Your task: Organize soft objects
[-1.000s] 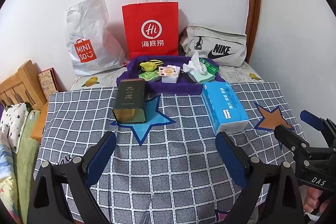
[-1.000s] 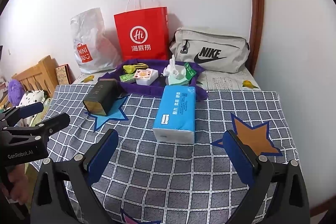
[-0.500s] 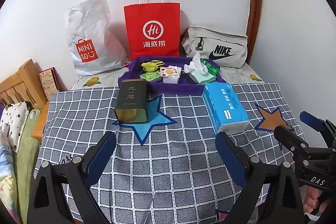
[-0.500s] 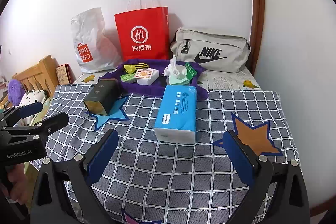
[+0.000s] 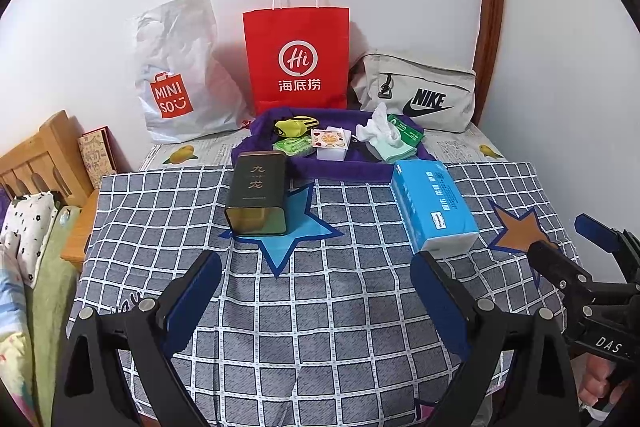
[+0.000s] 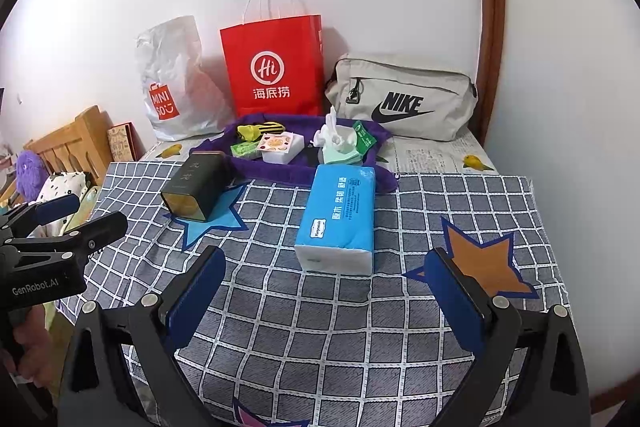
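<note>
Here, both grippers gape empty; the sky-blue plastic-wrapped tissue pack [image 6: 338, 215] lies lengthwise ahead of the nearer right gripper [image 6: 324, 301], the left gripper [image 5: 316, 301] aside.

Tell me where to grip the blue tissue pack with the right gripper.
Grip the blue tissue pack across its two long sides, coming from its near white end. It lies flat, lengthwise toward the right gripper, whose open jaws look wider than the pack.
</note>
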`<state>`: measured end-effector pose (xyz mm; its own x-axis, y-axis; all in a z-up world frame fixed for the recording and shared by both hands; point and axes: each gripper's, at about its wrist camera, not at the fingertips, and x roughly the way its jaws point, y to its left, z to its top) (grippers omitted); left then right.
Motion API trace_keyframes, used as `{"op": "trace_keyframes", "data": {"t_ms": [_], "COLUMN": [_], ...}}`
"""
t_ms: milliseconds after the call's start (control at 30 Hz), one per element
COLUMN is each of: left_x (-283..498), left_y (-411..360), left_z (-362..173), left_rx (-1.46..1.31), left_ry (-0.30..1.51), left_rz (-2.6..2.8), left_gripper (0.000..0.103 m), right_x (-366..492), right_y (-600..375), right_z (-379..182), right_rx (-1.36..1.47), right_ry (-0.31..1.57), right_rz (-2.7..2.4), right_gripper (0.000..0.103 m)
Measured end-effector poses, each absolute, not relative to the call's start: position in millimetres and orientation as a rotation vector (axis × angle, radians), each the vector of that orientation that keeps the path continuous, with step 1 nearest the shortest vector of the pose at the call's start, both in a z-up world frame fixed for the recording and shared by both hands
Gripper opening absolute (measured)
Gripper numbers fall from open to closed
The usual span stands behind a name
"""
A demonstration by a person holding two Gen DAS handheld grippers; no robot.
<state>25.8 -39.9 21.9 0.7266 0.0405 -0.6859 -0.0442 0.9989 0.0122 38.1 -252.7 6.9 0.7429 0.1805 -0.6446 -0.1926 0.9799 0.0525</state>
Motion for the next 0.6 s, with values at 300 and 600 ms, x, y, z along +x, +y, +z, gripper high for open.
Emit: {"op": "trace_keyframes", "data": {"t_ms": [300, 600], "left_x": [25.5, 26.0], "left_y": [-38.8, -36.8], "left_z": [23.6, 25.0], "left_rx": [-0.004, -0.003], "left_ry": [0.753, 0.75], "left_rz": [0.044, 0.049], "left_gripper": [0.096, 0.096], "right_x": [38.6, 39.8], "right_y": [-252.3, -251.0], "right_z": [8.4, 8.1], "right_rx": [-0.021, -0.027], "right_ry": [0.701, 0.704], "right_rz": [0.209, 0.213], "right_gripper": [0.099, 0.099]}}
